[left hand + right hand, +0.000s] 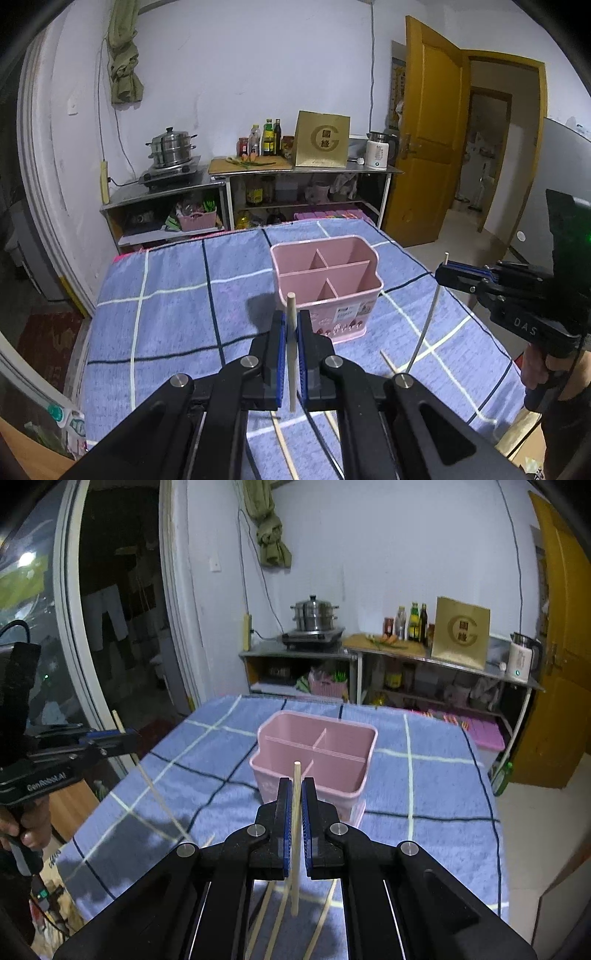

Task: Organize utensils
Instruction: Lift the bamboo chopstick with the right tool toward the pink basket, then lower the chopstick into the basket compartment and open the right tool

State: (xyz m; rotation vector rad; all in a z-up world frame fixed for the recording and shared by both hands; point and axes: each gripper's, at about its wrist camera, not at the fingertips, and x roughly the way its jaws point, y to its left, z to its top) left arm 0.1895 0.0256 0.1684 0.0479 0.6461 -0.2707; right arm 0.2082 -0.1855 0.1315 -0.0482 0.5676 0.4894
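A pink utensil caddy (327,280) with several compartments stands empty on the blue checked tablecloth (170,321); it also shows in the right wrist view (314,753). My left gripper (291,325) is shut on an upright wooden chopstick (291,350), just in front of the caddy. My right gripper (296,790) is shut on another upright chopstick (295,834), also in front of the caddy. Each gripper shows in the other's view, the right one (448,273) and the left one (125,738), holding its chopstick above the table. Several loose chopsticks (273,915) lie on the cloth below the grippers.
Behind the table stand metal shelves (258,181) with a steamer pot (170,149), bottles (264,138), a brown box (321,138) and a kettle (378,155). A yellow door (424,147) is open at the right. The table edge (92,332) drops off at the left.
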